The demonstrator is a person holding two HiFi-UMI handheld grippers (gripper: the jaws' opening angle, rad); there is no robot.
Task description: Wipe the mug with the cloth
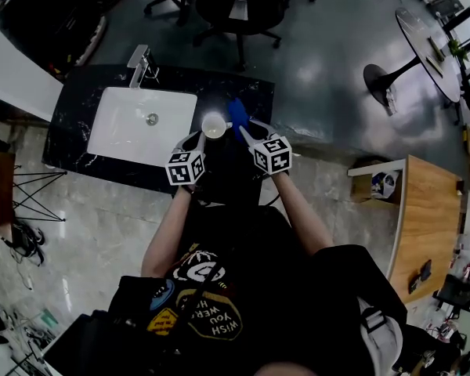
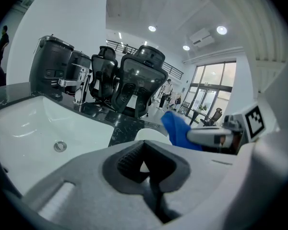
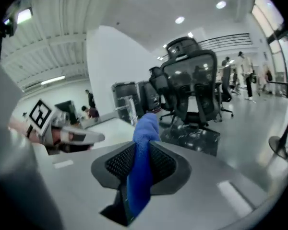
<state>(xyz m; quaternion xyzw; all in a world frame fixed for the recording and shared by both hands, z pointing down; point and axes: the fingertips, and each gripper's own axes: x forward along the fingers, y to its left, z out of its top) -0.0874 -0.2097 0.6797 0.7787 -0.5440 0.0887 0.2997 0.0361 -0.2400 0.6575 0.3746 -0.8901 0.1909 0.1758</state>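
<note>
A white mug (image 1: 214, 124) is held above the black counter, just right of the sink. My left gripper (image 1: 200, 138) reaches it from the near side, jaws closed, with a bit of white mug showing between its pads (image 2: 129, 159). The mug's rim (image 2: 151, 134) peeks over the jaws in the left gripper view. My right gripper (image 1: 247, 128) is shut on a blue cloth (image 1: 236, 113), which stands up out of its jaws (image 3: 143, 143) right beside the mug. In the left gripper view the cloth (image 2: 178, 128) hangs just right of the rim.
A white sink (image 1: 141, 124) with a chrome faucet (image 1: 141, 63) is set in the black marble counter (image 1: 78, 131). Black office chairs (image 1: 235, 6) stand behind the counter. A wooden table (image 1: 431, 218) is to the right, and a round table (image 1: 423, 37) at far right.
</note>
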